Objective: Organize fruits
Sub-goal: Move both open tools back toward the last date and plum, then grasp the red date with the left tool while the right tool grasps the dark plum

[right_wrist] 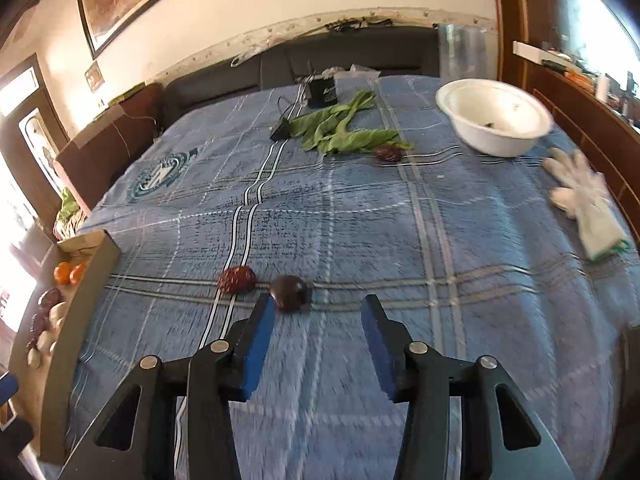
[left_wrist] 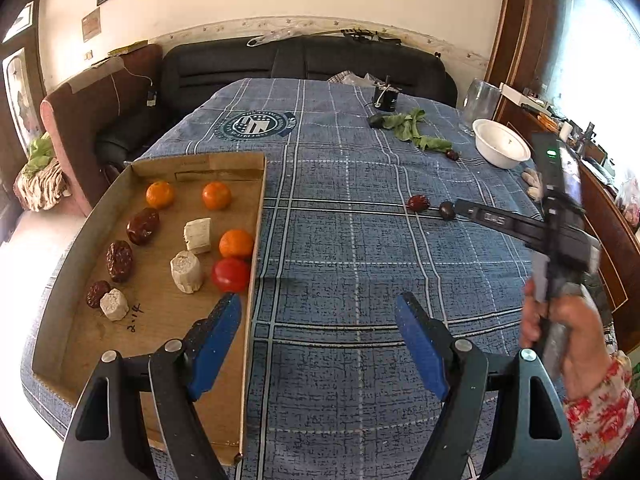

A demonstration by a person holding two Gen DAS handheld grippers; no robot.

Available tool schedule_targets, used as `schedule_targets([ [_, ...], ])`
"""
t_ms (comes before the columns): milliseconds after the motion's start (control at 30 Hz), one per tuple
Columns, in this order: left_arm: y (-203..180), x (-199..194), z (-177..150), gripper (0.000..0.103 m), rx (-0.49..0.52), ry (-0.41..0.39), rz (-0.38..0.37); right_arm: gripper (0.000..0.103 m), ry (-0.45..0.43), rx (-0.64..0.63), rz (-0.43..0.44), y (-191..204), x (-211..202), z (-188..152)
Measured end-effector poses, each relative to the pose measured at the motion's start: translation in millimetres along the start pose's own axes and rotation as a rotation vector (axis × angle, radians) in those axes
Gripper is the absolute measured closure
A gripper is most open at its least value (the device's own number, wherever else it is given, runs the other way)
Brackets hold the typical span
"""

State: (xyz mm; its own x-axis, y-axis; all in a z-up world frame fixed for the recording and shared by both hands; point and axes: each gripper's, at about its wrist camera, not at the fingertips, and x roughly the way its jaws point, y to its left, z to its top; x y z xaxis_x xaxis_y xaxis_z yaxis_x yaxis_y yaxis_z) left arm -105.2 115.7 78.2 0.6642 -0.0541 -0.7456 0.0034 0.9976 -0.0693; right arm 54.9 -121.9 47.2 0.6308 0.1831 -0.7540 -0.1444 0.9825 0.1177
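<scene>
we hold the left gripper (left_wrist: 318, 314) above the blue plaid tablecloth (left_wrist: 344, 248) with its jaws spread wide and nothing between them. its left fingertip (left_wrist: 224, 312) overlaps the right edge of the cardboard tray (left_wrist: 160, 308), just short of the red tomato (left_wrist: 230, 275). ahead and to the left of this gripper the tray holds 3 oranges (left_wrist: 236, 243), 3 wrinkled red dates (left_wrist: 119, 260) and 3 pale chunks (left_wrist: 186, 271).

we hold the right gripper (right_wrist: 318, 312) low over the cloth, jaws parted and gripping nothing. the dark round fruit (right_wrist: 289, 293) lies just beyond the tip of its left finger (right_wrist: 262, 320), close enough that we cannot tell whether they touch. a red date (right_wrist: 237, 279) lies on the cloth just left of that fruit. farther ahead, another dark date (right_wrist: 388, 153) sits at the end of the green leaves (right_wrist: 340, 128). ahead and to the right stands the white bowl (right_wrist: 472, 128), and a white glove (right_wrist: 580, 196) lies at the right.

in the left wrist view, the right hand (left_wrist: 568, 332) grips the handle of its tool.
</scene>
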Motion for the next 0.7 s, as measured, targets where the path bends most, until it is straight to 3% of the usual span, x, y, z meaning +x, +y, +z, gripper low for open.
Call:
schedule_targets([
  [200,2,15,6,0.025,-0.012,0.03,0.005,0.057,0.021,-0.057,0.01,16,21,1],
  [267,0,25,9,0.025,-0.013,0.049,-0.001,0.077,0.022,-0.066,0.015,17,22,0],
  [500,-32,57,26,0.025,0.032,0.085,-0.044,0.078,0.015,0.036,0.023,-10,11,-2],
  [700,-70,109,61,0.025,0.052,0.096,-0.064,0.078,0.023,0.111,0.022,-35,6,-2],
])
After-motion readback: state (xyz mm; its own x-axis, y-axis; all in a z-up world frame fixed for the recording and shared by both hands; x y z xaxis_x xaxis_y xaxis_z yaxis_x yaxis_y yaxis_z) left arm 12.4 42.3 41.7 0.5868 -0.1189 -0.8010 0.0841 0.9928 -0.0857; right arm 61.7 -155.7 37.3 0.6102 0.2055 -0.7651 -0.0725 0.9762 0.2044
